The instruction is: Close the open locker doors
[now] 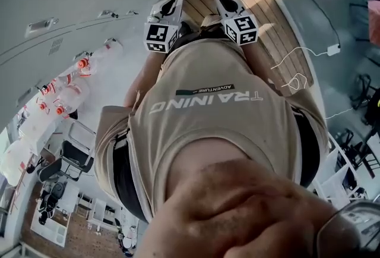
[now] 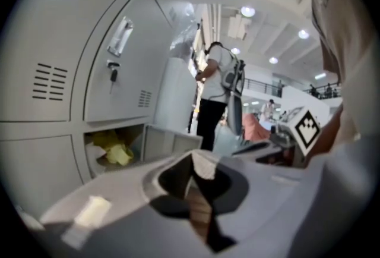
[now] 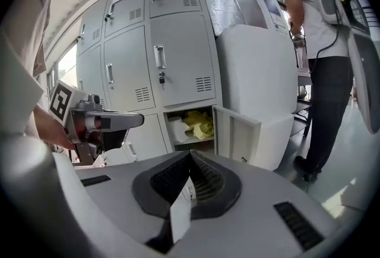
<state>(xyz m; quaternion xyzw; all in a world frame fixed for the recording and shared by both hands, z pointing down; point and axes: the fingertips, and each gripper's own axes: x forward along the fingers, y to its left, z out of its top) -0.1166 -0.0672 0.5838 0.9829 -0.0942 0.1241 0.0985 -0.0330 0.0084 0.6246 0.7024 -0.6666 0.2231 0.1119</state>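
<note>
Locker bank fills the far left of the scene. Every upper door visible is flush and latched. A tall white unit stands just right of the bank, and a bystander stands further right, back turned, clear of the door.

Progress: not done. One open door shows in the bottom row, swung out towards the near side at roughly a right angle to the bank. Its hinge looks to be on the right edge of the open compartment. Yellow crumpled material and something white sit inside, apparently behind the door line, so they shouldn't block closing. What's left, judging by this: reach the door and swing it left until it seats. Can't tell whether other doors are open out of view.

Right tool: jaws pressed together, nothing between them. Left tool: same, pressed together and empty.

Both tools are held close to the person's body, well apart from the door, with no contact. From the right tool the door lies ahead, slightly right. From the left tool it lies ahead and to the left.
</note>
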